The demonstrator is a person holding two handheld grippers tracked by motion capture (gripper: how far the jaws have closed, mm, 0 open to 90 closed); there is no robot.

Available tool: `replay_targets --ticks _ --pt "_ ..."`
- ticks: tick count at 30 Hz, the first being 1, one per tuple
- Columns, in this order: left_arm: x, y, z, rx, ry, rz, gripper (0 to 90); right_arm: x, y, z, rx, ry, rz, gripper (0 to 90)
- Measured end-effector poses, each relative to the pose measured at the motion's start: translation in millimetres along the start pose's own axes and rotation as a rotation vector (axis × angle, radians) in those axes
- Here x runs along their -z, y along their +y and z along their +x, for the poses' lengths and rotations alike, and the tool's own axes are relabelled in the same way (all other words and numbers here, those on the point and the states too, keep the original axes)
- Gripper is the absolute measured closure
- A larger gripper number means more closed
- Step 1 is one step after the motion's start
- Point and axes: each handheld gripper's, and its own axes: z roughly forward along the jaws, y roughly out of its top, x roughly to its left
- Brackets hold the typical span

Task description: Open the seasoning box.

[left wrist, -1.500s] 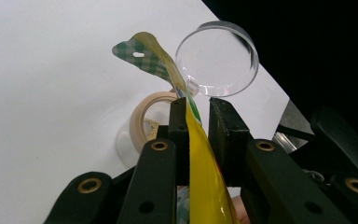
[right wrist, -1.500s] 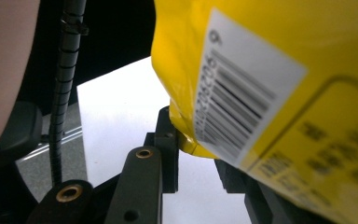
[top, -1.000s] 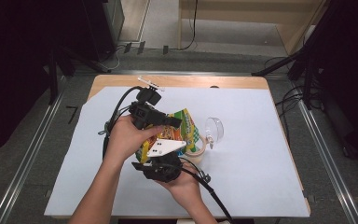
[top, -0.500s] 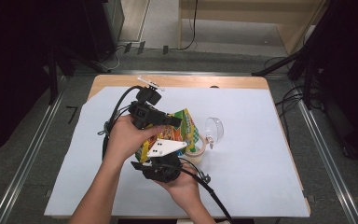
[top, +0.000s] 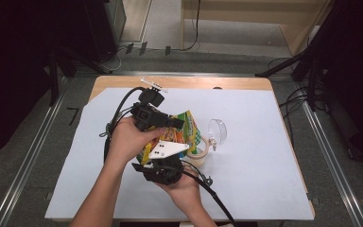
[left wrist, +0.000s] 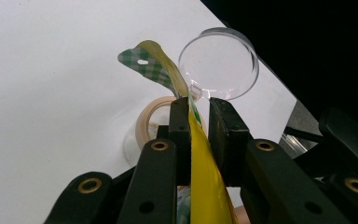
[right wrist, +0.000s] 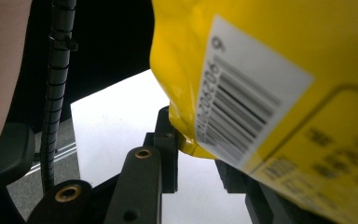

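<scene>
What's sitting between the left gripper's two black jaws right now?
In the left gripper view, the top edge of the yellow snack bag runs between the left gripper jaws, against the left jaw, with a visible gap to the right one.

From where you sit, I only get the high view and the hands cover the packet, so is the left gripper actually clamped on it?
Observer: Yes. In the left gripper view the left gripper has both jaws closed on the thin yellow snack packet.
Operator: And the right one?
Observer: The right gripper pinches a lower corner of the packet, beside a white barcode label.
Operator: What lies beyond the packet?
Observer: A tape roll lies on the white sheet, with a clear round lid just behind it.
</scene>
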Motion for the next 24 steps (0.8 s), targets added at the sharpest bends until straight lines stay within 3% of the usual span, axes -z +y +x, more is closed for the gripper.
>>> replay_targets --ticks 24 --pt "0.6 0.2 -0.5 -0.004 -0.008 -0.017 79.9 2.6 1.8 -1.0 0.021 -0.01 0.015 73.8"
